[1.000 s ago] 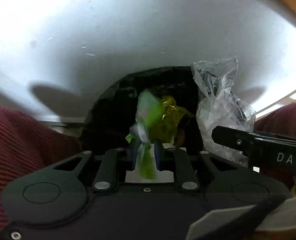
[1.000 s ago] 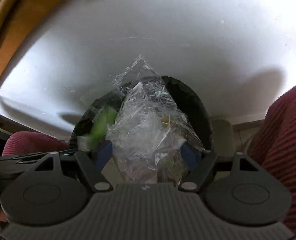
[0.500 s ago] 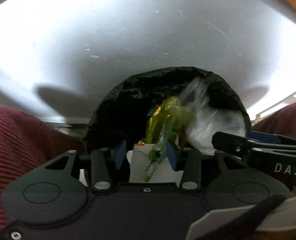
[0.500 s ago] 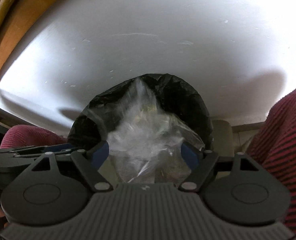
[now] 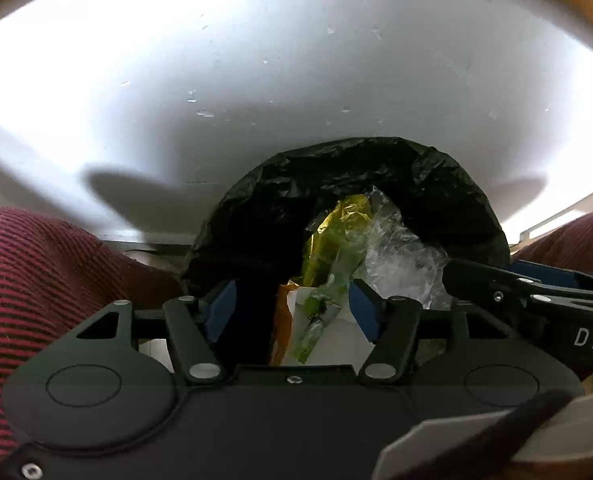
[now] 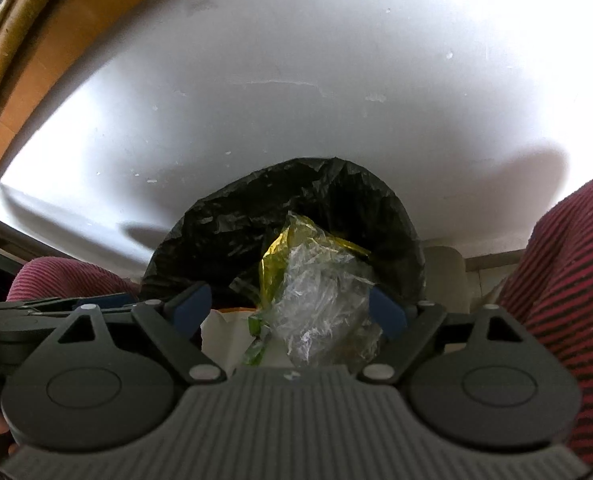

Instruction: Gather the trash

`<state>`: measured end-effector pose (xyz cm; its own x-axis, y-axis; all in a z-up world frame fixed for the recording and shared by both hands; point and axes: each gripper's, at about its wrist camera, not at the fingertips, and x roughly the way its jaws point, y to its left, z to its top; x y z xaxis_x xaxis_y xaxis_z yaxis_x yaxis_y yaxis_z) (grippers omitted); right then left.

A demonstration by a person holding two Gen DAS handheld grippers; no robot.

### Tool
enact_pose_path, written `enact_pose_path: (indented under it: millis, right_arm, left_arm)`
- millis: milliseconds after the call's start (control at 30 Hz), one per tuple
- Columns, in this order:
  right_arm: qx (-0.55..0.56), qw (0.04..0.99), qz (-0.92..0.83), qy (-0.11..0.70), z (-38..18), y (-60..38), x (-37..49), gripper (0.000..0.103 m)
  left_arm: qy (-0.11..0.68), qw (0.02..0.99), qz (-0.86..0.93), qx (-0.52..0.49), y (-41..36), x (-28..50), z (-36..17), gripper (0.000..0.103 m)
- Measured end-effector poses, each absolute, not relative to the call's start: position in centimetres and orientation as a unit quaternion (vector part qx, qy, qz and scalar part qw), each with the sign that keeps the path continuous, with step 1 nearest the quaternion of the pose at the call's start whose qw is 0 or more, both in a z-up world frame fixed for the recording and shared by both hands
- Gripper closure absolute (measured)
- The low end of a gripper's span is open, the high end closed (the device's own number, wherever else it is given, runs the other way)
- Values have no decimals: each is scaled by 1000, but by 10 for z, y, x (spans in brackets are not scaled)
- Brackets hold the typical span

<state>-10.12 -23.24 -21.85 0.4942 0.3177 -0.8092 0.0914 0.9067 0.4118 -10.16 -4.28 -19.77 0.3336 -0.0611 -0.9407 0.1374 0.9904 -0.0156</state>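
- The left gripper [image 5: 292, 304] points down over a black-lined trash bin [image 5: 436, 192]; its jaws are opening, released, with a green wrapper [image 5: 320, 312] loose between them, touching neither pad.
- The right gripper [image 6: 292, 312] is released too, jaws opening wide around a crumpled clear plastic bag [image 6: 320, 300].
- Both pieces lie in the bin beside a yellow foil wrapper [image 6: 292, 244].
- The white counter [image 5: 256, 80] lies beyond the bin.

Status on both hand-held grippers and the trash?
Left hand-held gripper opening, right opening; neither pinching. Green wrapper, clear plastic in black bin bag.
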Motion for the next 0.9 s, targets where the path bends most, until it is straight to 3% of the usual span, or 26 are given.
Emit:
enact_pose_path:
  millis: [300, 900]
  right_arm:
    - [176, 851, 65, 490, -209, -233, -108, 1]
    - [156, 852, 63, 497, -214, -226, -108, 1]
  left_arm:
    - [569, 819, -65, 28, -40, -106, -192, 29]
    - [578, 813, -58, 37, -38, -109, -202, 28]
